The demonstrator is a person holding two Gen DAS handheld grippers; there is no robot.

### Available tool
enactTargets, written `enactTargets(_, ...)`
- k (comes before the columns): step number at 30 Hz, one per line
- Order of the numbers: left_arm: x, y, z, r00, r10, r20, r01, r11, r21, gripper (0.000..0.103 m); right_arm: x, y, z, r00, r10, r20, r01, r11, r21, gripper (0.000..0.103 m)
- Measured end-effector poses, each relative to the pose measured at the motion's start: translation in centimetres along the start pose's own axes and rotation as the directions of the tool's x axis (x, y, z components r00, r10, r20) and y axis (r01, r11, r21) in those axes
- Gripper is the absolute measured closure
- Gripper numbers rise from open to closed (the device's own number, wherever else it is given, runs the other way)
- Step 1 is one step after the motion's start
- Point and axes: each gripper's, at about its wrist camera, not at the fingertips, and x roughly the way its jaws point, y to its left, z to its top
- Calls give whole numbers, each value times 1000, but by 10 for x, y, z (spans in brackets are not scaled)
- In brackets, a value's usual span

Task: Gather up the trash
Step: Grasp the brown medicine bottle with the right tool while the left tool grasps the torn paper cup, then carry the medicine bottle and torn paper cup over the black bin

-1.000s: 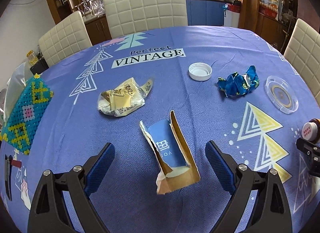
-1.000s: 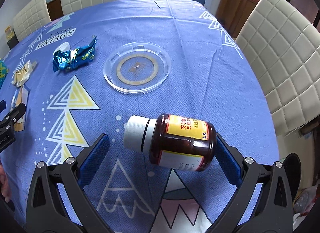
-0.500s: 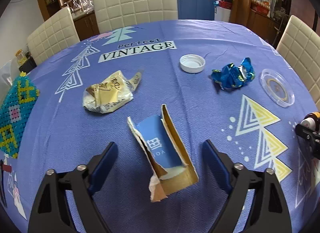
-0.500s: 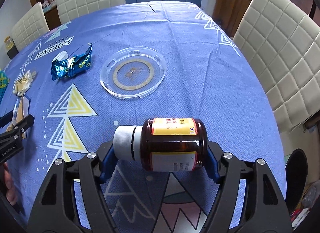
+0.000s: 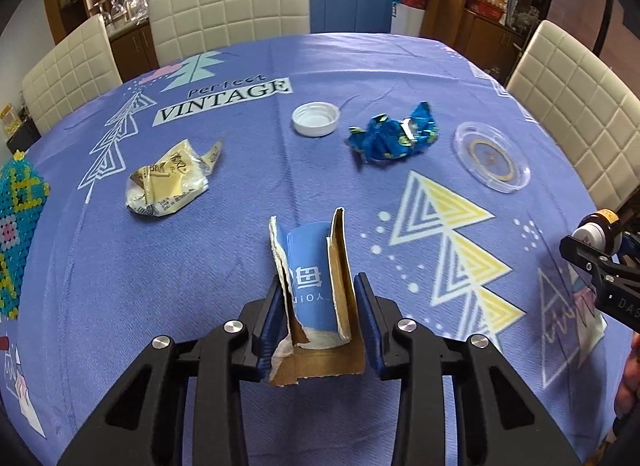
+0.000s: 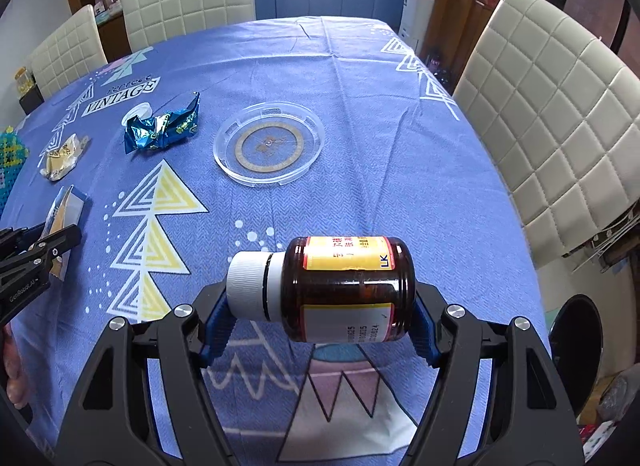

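Our left tool [image 5: 320, 318] pinches the torn blue cardboard box [image 5: 316, 294] between its pads, low over the blue-clothed surface [image 5: 240, 169]. Our right tool [image 6: 320, 322] clamps the brown medicine bottle [image 6: 348, 290] lengthwise, white cap against one pad, base against the other. Only the left view shows the white cap [image 5: 315, 119] in full; in the right view the blue foil wrapper [image 6: 162, 127] hides most of it. Both views show the yellow wrapper [image 5: 168, 185] and the clear plastic lid [image 6: 268, 143] lying loose. Only the right view shows a black bin [image 6: 576, 338] beside the surface.
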Motion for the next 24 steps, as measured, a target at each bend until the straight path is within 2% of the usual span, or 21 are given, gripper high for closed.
enactTargets(14, -41, -66, -15, 997, -52, 49, 47, 994, 100, 69, -45, -43, -35, 999, -32, 44, 30, 999, 29, 32)
enactTargets(24, -60, -136, -14, 991, -108, 79, 89, 974, 209, 69, -75, -109, -66, 995, -83, 60, 75, 989, 124, 32)
